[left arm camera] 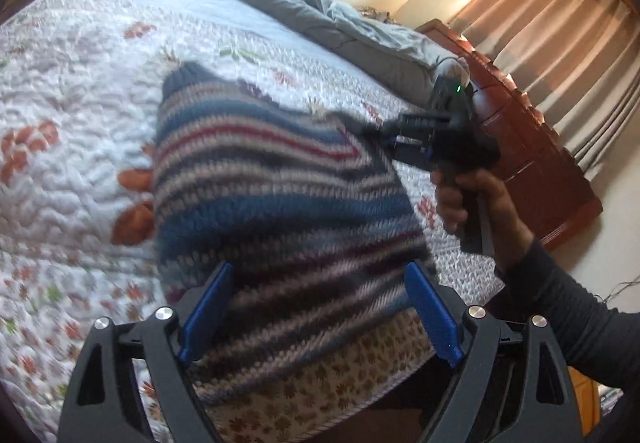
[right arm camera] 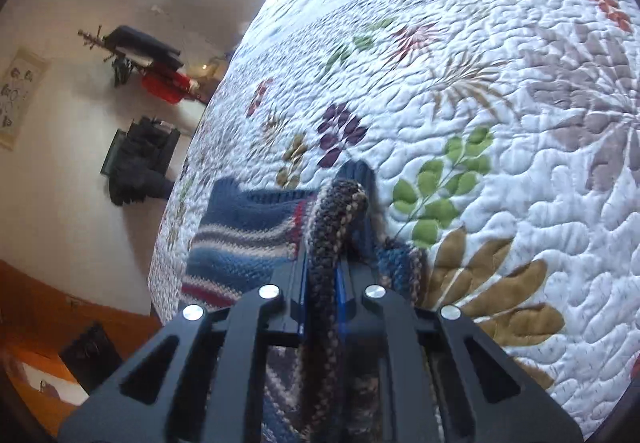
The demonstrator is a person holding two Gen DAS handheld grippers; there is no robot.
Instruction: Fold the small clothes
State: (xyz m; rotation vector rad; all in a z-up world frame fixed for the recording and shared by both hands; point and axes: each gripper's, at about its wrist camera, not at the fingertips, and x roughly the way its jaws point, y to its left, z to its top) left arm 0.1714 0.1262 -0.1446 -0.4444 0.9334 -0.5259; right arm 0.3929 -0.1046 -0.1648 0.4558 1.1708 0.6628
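A small knitted sweater (left arm camera: 272,195) with blue, grey and red stripes lies on the floral quilt (left arm camera: 72,131) of a bed, near its edge. My left gripper (left arm camera: 320,309) hovers over the sweater's near end, its blue pads (left arm camera: 208,311) wide apart and gripping nothing. A hand holds my right gripper (left arm camera: 362,128) at the sweater's far right corner. In the right wrist view the right gripper (right arm camera: 322,263) is shut on a bunched fold of the sweater (right arm camera: 240,235), which rises between the pads and curls over above the quilt (right arm camera: 500,91).
A rumpled grey duvet (left arm camera: 328,19) lies at the far end of the bed, beside a wooden bed board (left arm camera: 520,151) and curtains (left arm camera: 560,43). Beyond the bed's left edge, clothes hang on a wall rack (right arm camera: 148,55) above a dark bag (right arm camera: 136,163).
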